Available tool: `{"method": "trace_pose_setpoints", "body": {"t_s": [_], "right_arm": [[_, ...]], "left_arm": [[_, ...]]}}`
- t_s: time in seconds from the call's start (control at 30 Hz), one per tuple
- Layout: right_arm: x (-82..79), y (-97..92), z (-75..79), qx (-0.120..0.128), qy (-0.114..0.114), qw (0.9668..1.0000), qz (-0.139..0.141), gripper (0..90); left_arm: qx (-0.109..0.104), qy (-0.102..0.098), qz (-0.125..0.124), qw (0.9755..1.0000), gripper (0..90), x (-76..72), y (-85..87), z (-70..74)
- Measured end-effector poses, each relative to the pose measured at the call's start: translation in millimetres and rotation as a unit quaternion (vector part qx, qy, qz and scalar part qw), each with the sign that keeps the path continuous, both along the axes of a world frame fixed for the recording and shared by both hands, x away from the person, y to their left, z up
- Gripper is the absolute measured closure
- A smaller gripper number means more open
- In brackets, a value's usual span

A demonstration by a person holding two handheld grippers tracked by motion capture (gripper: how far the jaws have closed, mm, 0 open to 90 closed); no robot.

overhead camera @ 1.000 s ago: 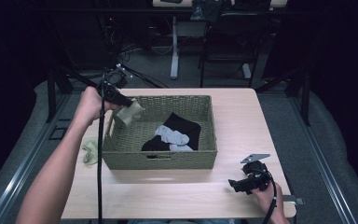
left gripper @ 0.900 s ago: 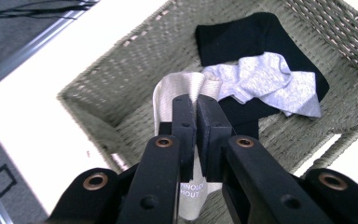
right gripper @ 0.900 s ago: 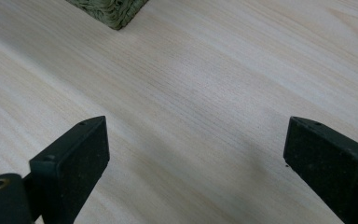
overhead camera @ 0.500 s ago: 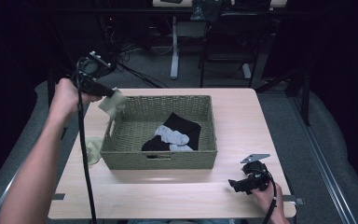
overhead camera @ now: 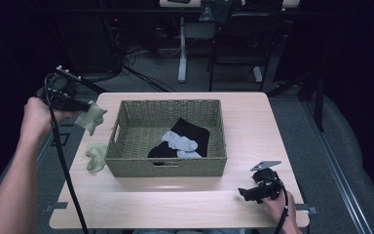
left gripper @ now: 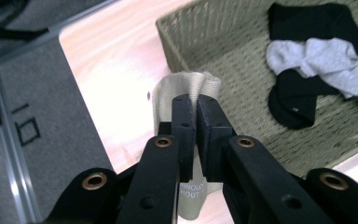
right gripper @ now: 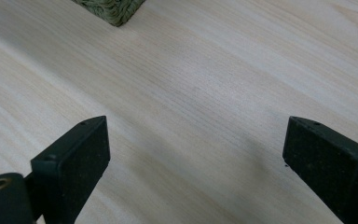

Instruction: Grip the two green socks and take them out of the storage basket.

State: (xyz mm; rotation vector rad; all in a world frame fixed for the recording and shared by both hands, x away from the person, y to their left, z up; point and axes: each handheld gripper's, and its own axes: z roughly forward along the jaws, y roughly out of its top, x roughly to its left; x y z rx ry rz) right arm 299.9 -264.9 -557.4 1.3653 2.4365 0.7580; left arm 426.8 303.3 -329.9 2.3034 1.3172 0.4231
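The worktop carries a woven basket, and two black socks and a grey pair lie inside it, so the emptying looks under way, not finished. One pale sock lies flat on the worktop just left of the basket, apparently one out. The left gripper has its jaws clamped on another pale sock, held in the air past the basket's left rim, above the worktop's far-left corner. That one wants setting down. The right gripper waits near the front right with jaws wide apart, nothing between them
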Motion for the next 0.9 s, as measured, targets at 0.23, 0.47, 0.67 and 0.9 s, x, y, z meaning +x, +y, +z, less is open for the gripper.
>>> {"method": "trace_pose_setpoints", "body": {"t_s": [0.23, 0.47, 0.67, 0.9], "right_arm": [[0.0, 0.7, -0.7, -0.001, 0.002, 1.0, 0.001, 6.7], [0.0, 1.1, -0.7, -0.002, 0.004, 1.0, 0.002, 6.8], [-0.1, 1.0, -0.8, -0.004, 0.005, 1.0, 0.003, 6.7], [-0.2, 0.8, -0.9, -0.006, 0.003, 1.0, 0.001, 6.7]], "left_arm": [[-0.008, 0.029, 0.021, 0.9993, 86.3, -1.2, 19.7, -36.4], [-0.02, 0.079, 0.033, 0.9961, 85.4, -0.1, 29.2, -89.4], [-0.028, 0.123, 0.044, 0.991, 83.2, 3.6, 31.4, -136.7], [-0.044, 0.138, 0.055, 0.9879, 65.5, 3.8, 36.1, -157.2]]}}
